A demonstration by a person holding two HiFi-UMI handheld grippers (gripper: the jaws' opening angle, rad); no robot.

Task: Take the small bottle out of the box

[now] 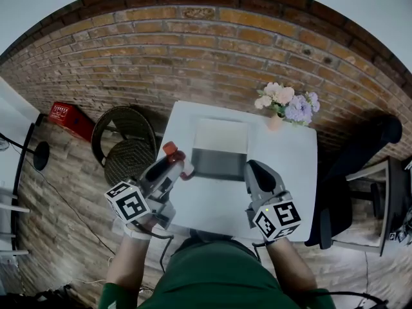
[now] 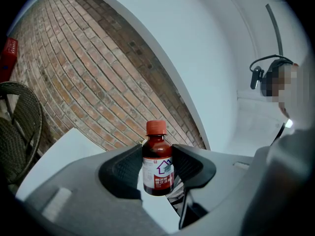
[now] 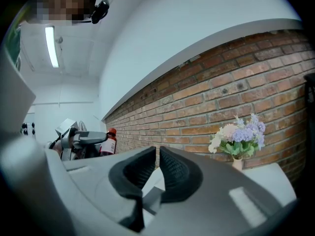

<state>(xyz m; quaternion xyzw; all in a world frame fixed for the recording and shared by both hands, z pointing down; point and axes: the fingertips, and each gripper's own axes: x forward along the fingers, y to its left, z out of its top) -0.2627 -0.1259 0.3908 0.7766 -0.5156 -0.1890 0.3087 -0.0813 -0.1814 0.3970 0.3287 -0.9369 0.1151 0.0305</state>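
Left claw [image 2: 157,157] clamping small bottle [image 2: 157,173] upright, cap [image 2: 156,127] up, right claw [image 3: 158,154] closed, empty

Brick wall [image 1: 212,50] corner, pale and bright up top
White square table [image 1: 290,172] close to the bricks, pink and purple flowers [image 1: 286,103] in a little vase at the far right corner, round wicker chair [image 1: 129,159] off left near a red crate [image 1: 69,120], black office chair [image 1: 360,166] right, brownish floor [image 1: 64,198], strip light [image 3: 50,45] overhead

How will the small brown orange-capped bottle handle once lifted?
The small brown orange-capped bottle looks rigid and probably light. Its smooth round body, pinched at the label by the left gripper, could slip or twist. Set down, its tall narrow shape may tip.
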